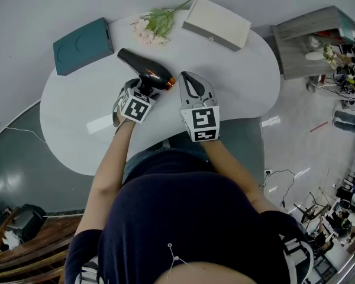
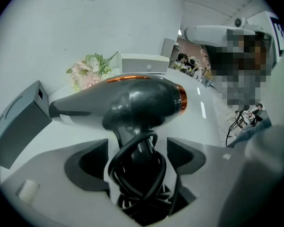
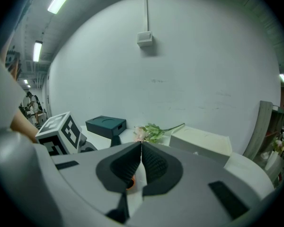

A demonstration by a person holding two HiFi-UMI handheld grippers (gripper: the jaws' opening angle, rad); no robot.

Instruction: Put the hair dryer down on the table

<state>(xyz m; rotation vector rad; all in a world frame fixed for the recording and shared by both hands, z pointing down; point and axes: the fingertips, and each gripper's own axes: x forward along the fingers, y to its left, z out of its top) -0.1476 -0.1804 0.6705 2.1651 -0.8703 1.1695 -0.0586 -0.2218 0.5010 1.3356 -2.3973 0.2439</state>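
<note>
Jaws on the left gripper (image 1: 143, 90) stood wide apart. The handle (image 2: 138, 141) of the hair dryer (image 1: 147, 70), with its black cord (image 2: 125, 174) wound round it, sat between them, but the pads did not squeeze it. The right gripper (image 3: 141, 148) was just beside, shut tight on nothing. The hair dryer seemed to lie on the table (image 1: 77, 129), its long body running sideways across the left gripper, nozzle toward the teal box (image 1: 83, 45). That gripper likely only had to pull straight back.
</note>
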